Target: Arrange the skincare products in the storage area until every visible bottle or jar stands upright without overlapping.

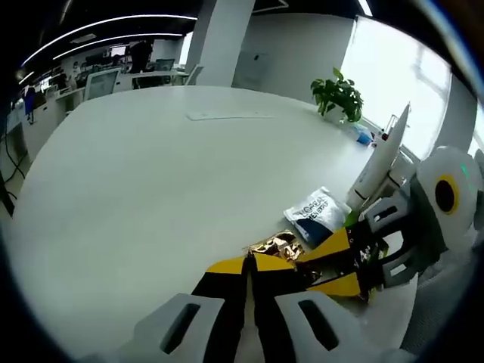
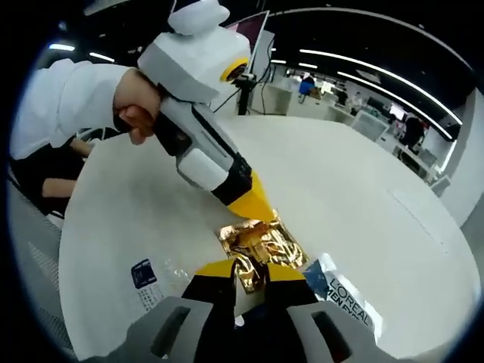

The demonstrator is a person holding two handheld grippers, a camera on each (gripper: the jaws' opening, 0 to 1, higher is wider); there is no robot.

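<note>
In the left gripper view, the left gripper (image 1: 249, 265) is seen at the bottom with its yellow-and-black jaws brought together, their tips closed on the near edge of a crumpled gold foil sachet (image 1: 277, 246) that lies on the white table (image 1: 136, 197). From the right of that view the right gripper (image 1: 321, 272) comes in, its yellow tips meeting at the same sachet. Just beyond the sachet a white and blue L'Oreal sachet (image 1: 318, 213) is laid flat on the table. Behind it a white tube (image 1: 378, 162) is seen tilted, its narrow end pointing up; what supports it cannot be told. Farther off, a sheet of paper (image 1: 227, 116) rests flat on the table, and a potted green plant (image 1: 338, 94) stands near the far edge by the window. Desks and monitors are seen beyond.

In the right gripper view, the right gripper's jaws are seen nearly together, clamped on the near side of the gold foil sachet (image 2: 261, 249). The left gripper (image 2: 257, 213), held by a hand (image 2: 136, 119) with a white sleeve, pinches the sachet's far edge. The L'Oreal sachet (image 2: 344, 299) is seen just beside the gold one, and a clear packet with a blue label (image 2: 147, 276) lies on the other side, near the table's edge.
</note>
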